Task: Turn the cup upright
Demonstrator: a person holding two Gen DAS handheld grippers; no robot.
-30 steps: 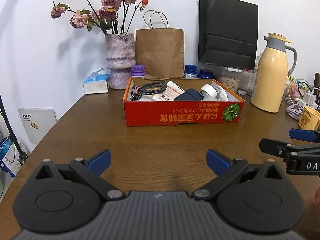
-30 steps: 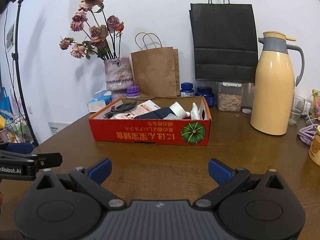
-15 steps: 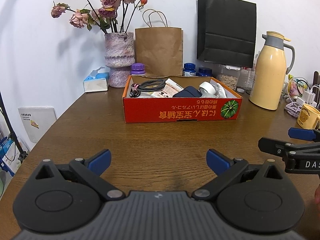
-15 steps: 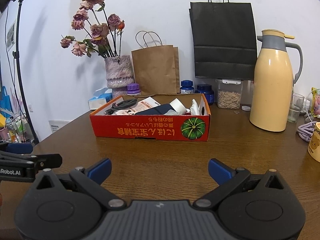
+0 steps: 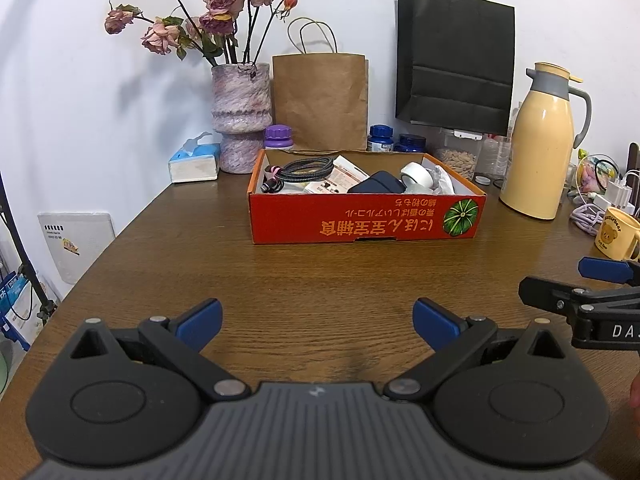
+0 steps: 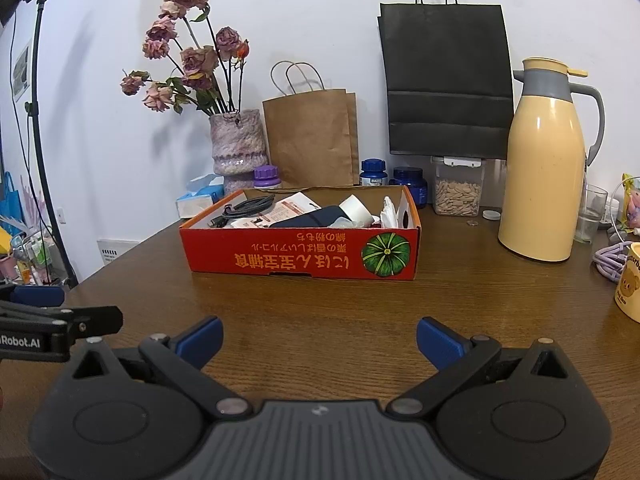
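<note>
Left wrist view: my left gripper (image 5: pixel 316 322) hovers spread wide, empty, before the red box (image 5: pixel 366 216); the yellow cup (image 5: pixel 616 233) stands right of it.

Right wrist view: my right gripper (image 6: pixel 319 338), likewise wide apart, faces the box (image 6: pixel 300 256); cup (image 6: pixel 629 286) far right.

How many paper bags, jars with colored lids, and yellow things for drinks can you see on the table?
Paper bags: 2, a brown bag and a black bag.
Lidded jars: 3, a purple-lid jar, a blue-lid jar, a dark blue jar.
Yellow drink things: 2, a thermos jug and a bear mug.
Total: 7.
</note>
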